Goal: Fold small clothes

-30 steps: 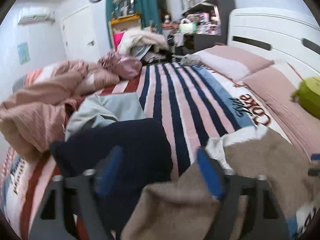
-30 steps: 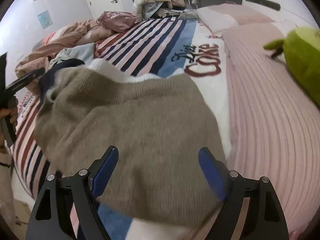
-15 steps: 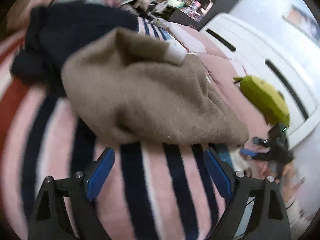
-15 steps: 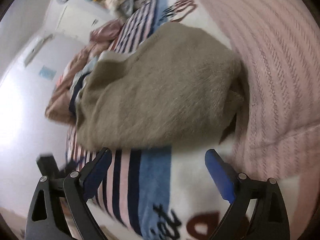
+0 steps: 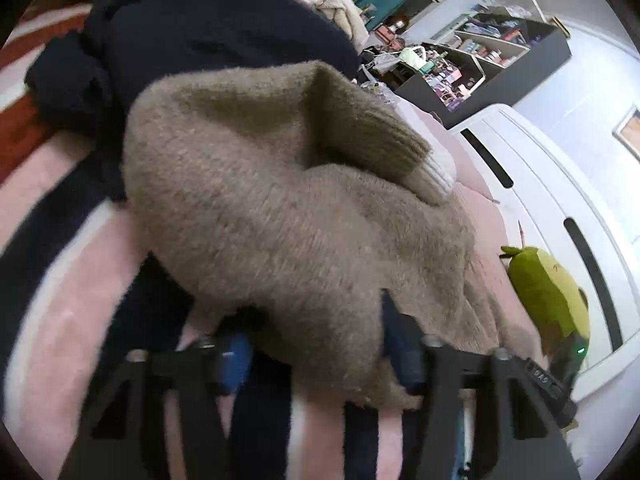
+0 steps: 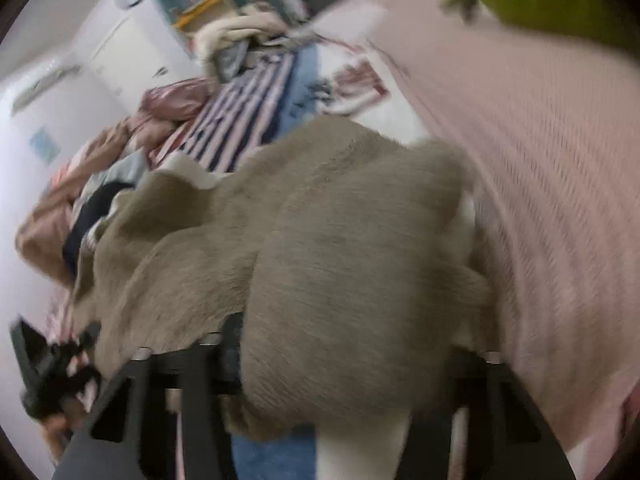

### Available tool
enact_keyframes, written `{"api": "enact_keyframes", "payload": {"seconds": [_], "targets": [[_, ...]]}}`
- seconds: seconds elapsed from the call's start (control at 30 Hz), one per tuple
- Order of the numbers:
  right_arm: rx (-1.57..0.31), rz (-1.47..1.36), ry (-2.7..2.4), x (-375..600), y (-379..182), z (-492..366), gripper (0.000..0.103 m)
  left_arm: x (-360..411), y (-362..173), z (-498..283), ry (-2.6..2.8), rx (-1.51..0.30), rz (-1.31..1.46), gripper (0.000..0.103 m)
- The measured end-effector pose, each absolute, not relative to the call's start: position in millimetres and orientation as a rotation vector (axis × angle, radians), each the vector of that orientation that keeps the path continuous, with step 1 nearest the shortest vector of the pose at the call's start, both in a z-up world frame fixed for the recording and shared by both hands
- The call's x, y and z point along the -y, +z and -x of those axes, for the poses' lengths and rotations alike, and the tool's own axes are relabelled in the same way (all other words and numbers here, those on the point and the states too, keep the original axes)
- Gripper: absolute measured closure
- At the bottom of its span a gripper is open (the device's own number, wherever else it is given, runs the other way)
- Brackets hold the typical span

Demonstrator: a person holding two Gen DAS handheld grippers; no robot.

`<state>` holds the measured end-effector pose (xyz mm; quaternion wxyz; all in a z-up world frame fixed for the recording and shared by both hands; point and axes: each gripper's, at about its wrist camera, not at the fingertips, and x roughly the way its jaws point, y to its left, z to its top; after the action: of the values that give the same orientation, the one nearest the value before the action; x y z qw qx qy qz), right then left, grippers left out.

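A tan knitted sweater lies bunched on the striped bedspread, with a ribbed cuff with a white end folded on top. My left gripper is open, its blue pads either side of the sweater's near hem. In the right wrist view the same sweater fills the middle. My right gripper is wide apart around the sweater's near edge; the fabric hides its pads. The left gripper shows at the far left of that view.
A dark navy garment lies behind the sweater. A green plush toy sits by the white headboard. Pink ribbed pillows lie to the right. Crumpled pink bedding and a clothes pile lie beyond.
Both grippers have moved forward onto the sweater's near edge, so fabric now lies between the fingers. The right wrist view is blurred from motion.
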<state>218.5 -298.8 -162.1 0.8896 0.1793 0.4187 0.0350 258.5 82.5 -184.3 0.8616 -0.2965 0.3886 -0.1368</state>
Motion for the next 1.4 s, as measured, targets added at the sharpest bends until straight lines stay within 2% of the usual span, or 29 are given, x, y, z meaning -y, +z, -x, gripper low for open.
{"api": "enact_keyframes", "payload": {"seconds": [0.03,0.13,0.33,0.47,0.57,0.6,0.67,0.7,0.73,0.8,0.83,0.93,1.07,1.1,1.13,1.17,1.2,1.3,1.4], "targets": [[-0.861,-0.329,0.095,296.0,-156.2,-213.7,0.065,-81.9,-179.0,-251.5,-0.290,-0.807,0.596,0.071],[-0.855,-0.263,0.130,293.1,-147.4,-201.4,0.068,-84.8,-164.5,-229.8,-0.323,-0.776,0.536,0.080],[-0.895,-0.212,0.251,297.0,-137.3,-153.5,0.069,-91.0,-139.2,-158.1,-0.382,-0.730,0.417,0.082],[-0.988,-0.180,0.296,305.5,-144.9,-126.4,0.065,-92.6,-154.9,-117.4,-0.432,-0.820,0.365,0.080],[-1.059,-0.168,0.315,309.8,-153.3,-119.4,0.060,-86.8,-166.1,-107.4,-0.417,-0.874,0.290,0.071],[-1.074,-0.183,0.315,312.6,-153.0,-117.0,0.057,-91.7,-165.0,-104.8,-0.417,-0.875,0.309,0.064],[-1.091,-0.186,0.297,316.6,-147.5,-109.5,0.056,-104.0,-156.4,-99.8,-0.404,-0.856,0.356,0.046],[-1.091,-0.165,0.288,317.3,-141.8,-102.7,0.056,-105.7,-149.4,-98.8,-0.386,-0.836,0.366,0.031],[-1.089,-0.136,0.283,317.0,-136.2,-95.8,0.056,-116.5,-140.6,-90.1,-0.354,-0.801,0.363,0.026],[-1.055,-0.062,0.264,314.1,-119.9,-81.4,0.056,-130.1,-129.5,-81.8,-0.315,-0.777,0.342,0.022],[-1.025,-0.038,0.251,313.3,-111.8,-74.6,0.055,-136.4,-124.1,-84.3,-0.279,-0.764,0.322,0.017],[-0.931,-0.006,0.238,310.1,-84.8,-60.1,0.055,-154.0,-122.6,-86.3,-0.235,-0.740,0.301,0.015],[-0.872,-0.052,0.304,293.5,-69.6,-64.9,0.056,-152.5,-142.1,-100.8,-0.343,-0.815,0.440,0.015],[-0.855,-0.044,0.313,284.5,-68.7,-68.7,0.068,-149.7,-145.0,-101.3,-0.357,-0.813,0.468,0.015],[-0.843,-0.032,0.324,274.5,-69.5,-70.9,0.084,-145.6,-151.8,-99.1,-0.345,-0.794,0.521,0.014],[-0.838,-0.019,0.341,263.4,-70.9,-75.4,0.089,-143.1,-157.0,-97.6,-0.336,-0.793,0.561,0.011],[-0.842,-0.017,0.370,250.9,-73.9,-80.5,0.091,-142.1,-163.5,-96.4,-0.336,-0.796,0.610,0.007],[-0.885,-0.025,0.468,215.1,-85.4,-96.8,0.091,-129.3,-188.7,-97.0,-0.420,-0.820,0.776,0.007],[-0.956,0.016,0.518,180.7,-104.9,-111.6,0.091,-110.9,-201.3,-106.3,-0.432,-0.848,0.764,0.007]]}}
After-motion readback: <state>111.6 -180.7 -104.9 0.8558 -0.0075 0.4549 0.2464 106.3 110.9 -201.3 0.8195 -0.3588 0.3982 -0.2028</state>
